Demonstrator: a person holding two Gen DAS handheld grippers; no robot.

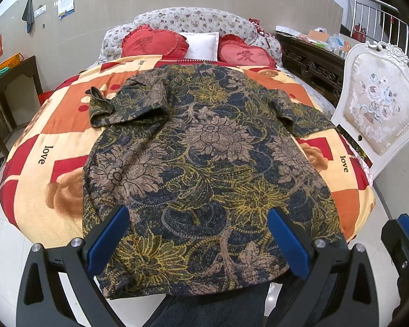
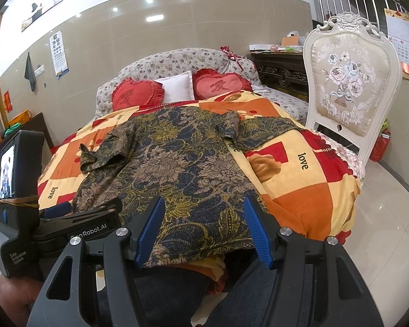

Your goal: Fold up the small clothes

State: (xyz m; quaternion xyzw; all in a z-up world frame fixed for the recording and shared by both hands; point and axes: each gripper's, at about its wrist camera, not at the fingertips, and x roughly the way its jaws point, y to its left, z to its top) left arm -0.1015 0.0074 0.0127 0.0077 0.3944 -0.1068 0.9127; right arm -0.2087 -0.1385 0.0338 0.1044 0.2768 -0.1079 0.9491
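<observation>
Lying flat, shirt (image 1: 204, 150) (floral) before both spread tools (image 1: 199, 239).

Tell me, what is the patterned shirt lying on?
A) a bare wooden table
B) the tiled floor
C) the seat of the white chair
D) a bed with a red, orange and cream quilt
D: the floral shirt is spread flat over the checked quilt on the bed, its hem hanging off the near edge, with the white chair standing beside it.
</observation>
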